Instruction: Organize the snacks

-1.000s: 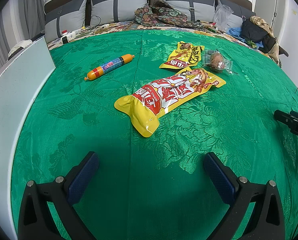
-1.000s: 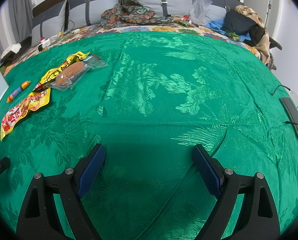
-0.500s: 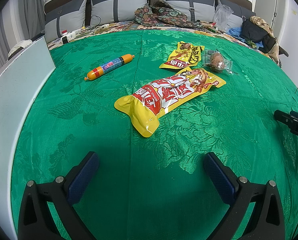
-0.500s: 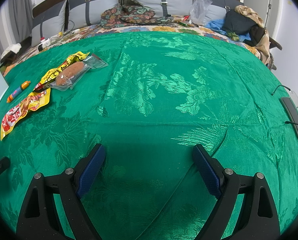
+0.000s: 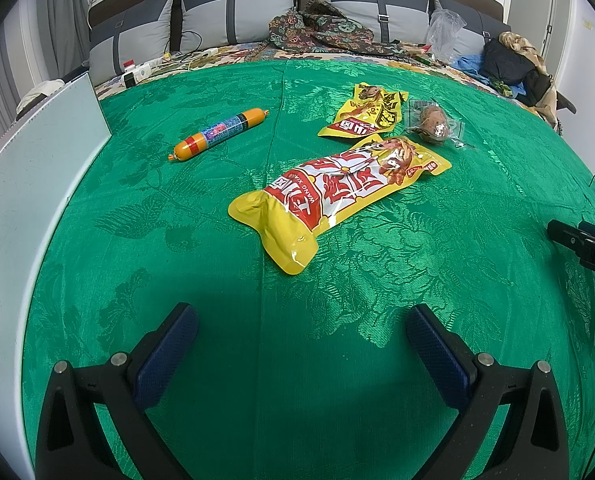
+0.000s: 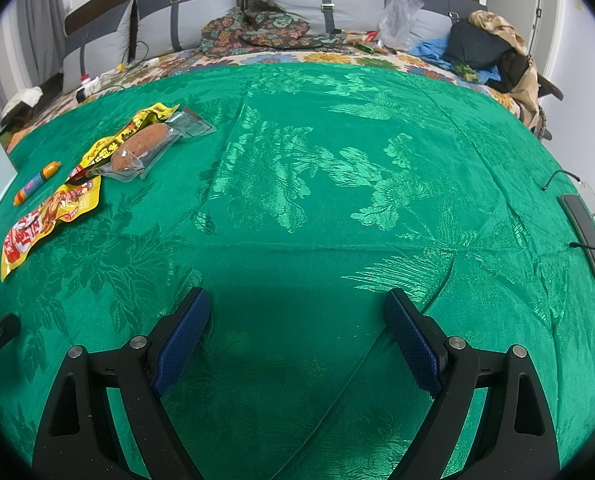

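Left view: my left claw (image 5: 301,328) hangs wide and empty over a glossy green brocade cloth (image 5: 201,240). Ahead lies a long crinkled yellow bag (image 5: 337,196); beyond it a smaller yellow pouch (image 5: 363,118), a clear packet (image 5: 433,124) with something brown inside, and, apart to the left, an orange sausage tube (image 5: 217,134). A white board (image 5: 29,184) is cut off at the left edge.

Right view: my right claw (image 6: 297,320) is wide, empty, over bare cloth; all snacks lie far left.
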A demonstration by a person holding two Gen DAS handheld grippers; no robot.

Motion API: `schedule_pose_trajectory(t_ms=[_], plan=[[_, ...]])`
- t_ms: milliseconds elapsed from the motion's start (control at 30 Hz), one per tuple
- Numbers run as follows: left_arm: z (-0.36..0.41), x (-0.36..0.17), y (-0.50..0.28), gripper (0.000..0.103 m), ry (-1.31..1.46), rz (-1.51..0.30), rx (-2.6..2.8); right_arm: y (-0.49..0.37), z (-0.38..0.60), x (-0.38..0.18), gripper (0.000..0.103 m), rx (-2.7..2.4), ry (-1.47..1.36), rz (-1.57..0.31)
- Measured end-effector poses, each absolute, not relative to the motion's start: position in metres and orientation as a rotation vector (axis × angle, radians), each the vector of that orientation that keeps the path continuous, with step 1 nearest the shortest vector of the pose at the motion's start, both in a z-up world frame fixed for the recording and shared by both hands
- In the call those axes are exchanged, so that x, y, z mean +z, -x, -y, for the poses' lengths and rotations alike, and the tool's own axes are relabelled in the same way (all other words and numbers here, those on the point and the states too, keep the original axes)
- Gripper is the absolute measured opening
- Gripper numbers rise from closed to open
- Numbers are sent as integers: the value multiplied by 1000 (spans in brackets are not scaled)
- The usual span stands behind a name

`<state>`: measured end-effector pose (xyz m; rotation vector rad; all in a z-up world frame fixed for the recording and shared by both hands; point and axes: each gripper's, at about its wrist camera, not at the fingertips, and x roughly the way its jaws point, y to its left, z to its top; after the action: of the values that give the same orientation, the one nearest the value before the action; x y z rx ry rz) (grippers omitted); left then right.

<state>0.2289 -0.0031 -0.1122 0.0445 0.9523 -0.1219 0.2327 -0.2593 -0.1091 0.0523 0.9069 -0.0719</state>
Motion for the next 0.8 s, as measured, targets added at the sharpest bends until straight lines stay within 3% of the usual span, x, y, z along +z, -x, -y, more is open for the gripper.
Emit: schedule_pose_trajectory(t_ms=[800], plan=[[4, -114, -229, 103, -44, -953, -122, -233, 259, -109, 91, -72, -52, -907]])
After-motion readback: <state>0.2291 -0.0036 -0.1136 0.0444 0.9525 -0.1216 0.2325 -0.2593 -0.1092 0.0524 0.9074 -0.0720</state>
